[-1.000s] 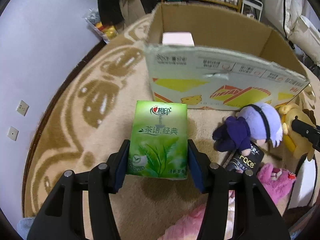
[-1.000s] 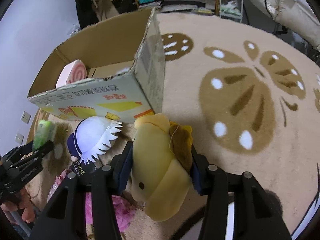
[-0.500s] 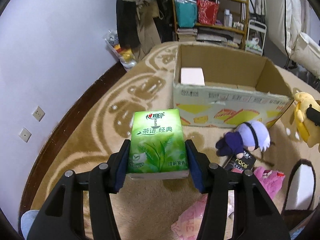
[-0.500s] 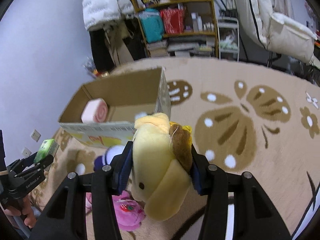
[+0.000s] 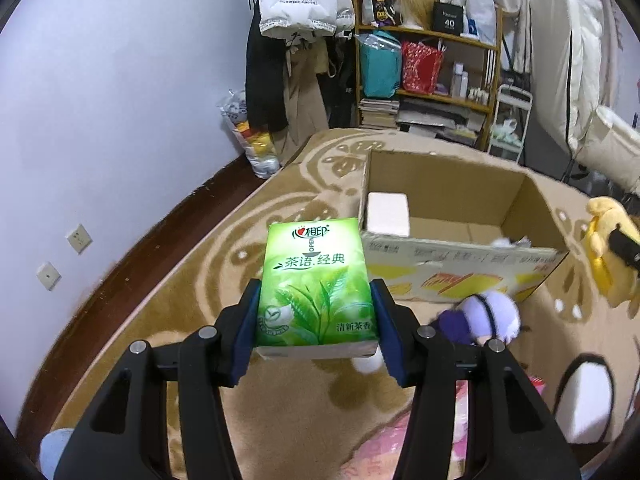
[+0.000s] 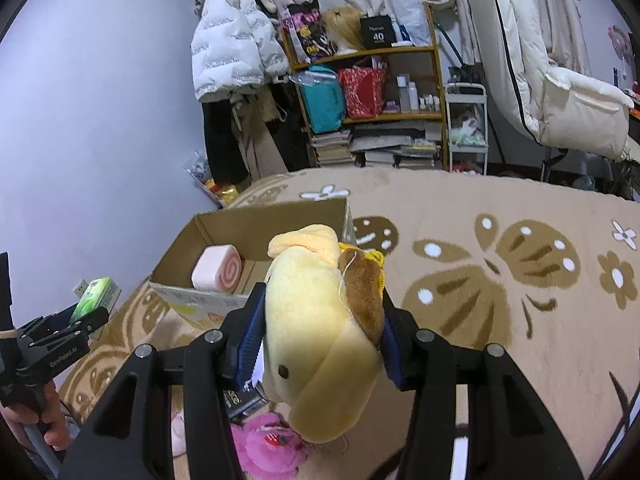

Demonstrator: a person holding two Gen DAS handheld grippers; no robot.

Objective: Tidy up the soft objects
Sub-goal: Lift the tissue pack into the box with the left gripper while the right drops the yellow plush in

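Note:
My left gripper (image 5: 316, 312) is shut on a green tissue pack (image 5: 316, 284), held above the carpet in front of an open cardboard box (image 5: 460, 256). Inside the box lies a pink-and-white swirl-roll cushion (image 6: 218, 268), seen as a white block (image 5: 388, 214) in the left wrist view. My right gripper (image 6: 322, 332) is shut on a yellow plush dog (image 6: 324, 320), lifted right of the box; it shows at the right edge (image 5: 612, 252) of the left wrist view. The left gripper with the green tissue pack (image 6: 96, 294) appears at the left of the right wrist view.
On the carpet below lie a purple-haired doll (image 5: 484, 316), a pink plush (image 6: 268, 448), a black packet (image 6: 240, 400) and a black-and-white slipper (image 5: 584, 396). A cluttered shelf (image 5: 428, 76) and hanging coats (image 6: 232, 52) stand at the far wall. A purple wall (image 5: 100, 100) runs along the left.
Both grippers have risen and tilted up with their loads, so the box now looks smaller and farther below, and the room's shelf and far wall have come into view.

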